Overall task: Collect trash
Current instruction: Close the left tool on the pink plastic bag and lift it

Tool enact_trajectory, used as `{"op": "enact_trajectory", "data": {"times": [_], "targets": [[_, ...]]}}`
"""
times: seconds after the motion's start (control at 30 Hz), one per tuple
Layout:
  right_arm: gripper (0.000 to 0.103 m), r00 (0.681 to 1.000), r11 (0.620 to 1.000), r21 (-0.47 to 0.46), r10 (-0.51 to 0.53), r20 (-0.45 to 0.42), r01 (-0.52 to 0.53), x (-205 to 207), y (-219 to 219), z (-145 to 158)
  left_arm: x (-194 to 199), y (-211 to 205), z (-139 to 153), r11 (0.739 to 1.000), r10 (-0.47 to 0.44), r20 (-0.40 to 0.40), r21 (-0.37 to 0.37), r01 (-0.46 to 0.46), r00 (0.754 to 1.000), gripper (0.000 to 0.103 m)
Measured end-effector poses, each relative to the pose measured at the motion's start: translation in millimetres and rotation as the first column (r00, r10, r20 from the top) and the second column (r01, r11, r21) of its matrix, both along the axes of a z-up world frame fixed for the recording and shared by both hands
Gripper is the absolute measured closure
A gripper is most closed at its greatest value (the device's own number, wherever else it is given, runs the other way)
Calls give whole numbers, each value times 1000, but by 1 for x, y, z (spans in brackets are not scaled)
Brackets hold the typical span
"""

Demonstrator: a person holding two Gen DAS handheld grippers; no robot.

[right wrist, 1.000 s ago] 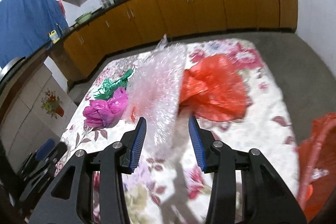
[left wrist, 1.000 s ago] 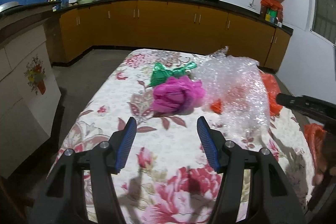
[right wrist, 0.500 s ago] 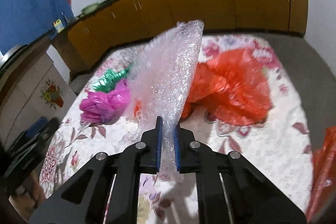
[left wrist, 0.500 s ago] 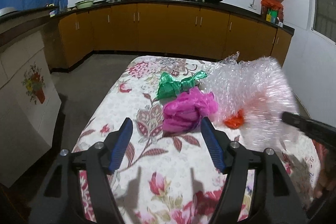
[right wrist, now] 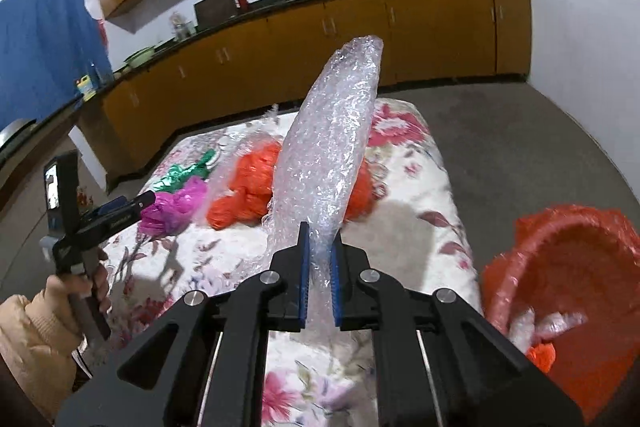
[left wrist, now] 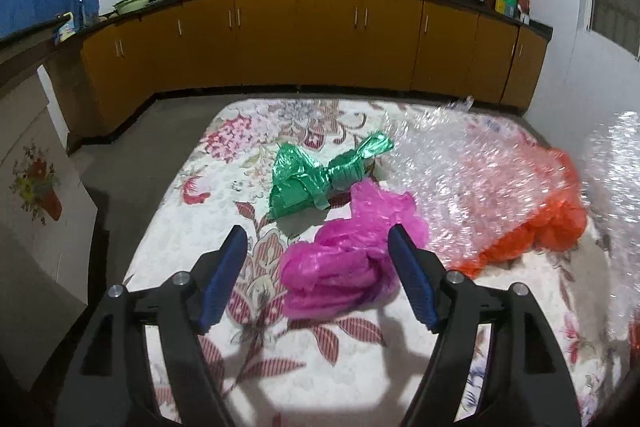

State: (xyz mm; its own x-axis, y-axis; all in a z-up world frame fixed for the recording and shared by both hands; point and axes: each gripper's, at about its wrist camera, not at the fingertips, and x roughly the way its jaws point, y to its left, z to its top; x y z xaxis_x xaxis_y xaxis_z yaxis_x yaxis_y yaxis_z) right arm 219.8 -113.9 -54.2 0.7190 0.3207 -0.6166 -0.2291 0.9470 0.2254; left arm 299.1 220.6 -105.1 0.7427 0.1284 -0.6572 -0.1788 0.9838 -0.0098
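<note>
My right gripper [right wrist: 319, 241] is shut on a sheet of clear bubble wrap [right wrist: 328, 147] and holds it up above the floral-covered table [right wrist: 404, 227]. My left gripper [left wrist: 316, 251] is open just in front of a crumpled magenta plastic bag [left wrist: 344, 263], which lies between its fingertips' line of sight. A green plastic bag [left wrist: 316, 175] lies behind the magenta one. An orange plastic bag [left wrist: 556, 227] lies to the right, partly under more bubble wrap [left wrist: 472, 179]. The left gripper also shows in the right wrist view [right wrist: 120, 211].
An orange bin lined with an orange bag [right wrist: 568, 287] stands at the table's right, with some trash inside. Yellow kitchen cabinets [left wrist: 320, 39] run along the back wall. A white panel with a flower picture [left wrist: 36, 183] stands on the left.
My right gripper closed on the bubble wrap and lifted it off the table, toward the right. My left gripper moved forward to the magenta bag and stayed open.
</note>
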Motion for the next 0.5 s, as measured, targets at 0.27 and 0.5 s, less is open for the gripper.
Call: {"op": "enact_trajectory", "data": {"times": [0.27,0.5], "targets": [[93,1000,1000,4,1,-18,-1,-3,-1,-6,9,1,-17,987,-97,-53,-132,89,994,34],[93,1000,1000,5,-1,-21,1,-5,1,-5,5,-10,-25,978,-160,-67,-144,149,985,61]]}}
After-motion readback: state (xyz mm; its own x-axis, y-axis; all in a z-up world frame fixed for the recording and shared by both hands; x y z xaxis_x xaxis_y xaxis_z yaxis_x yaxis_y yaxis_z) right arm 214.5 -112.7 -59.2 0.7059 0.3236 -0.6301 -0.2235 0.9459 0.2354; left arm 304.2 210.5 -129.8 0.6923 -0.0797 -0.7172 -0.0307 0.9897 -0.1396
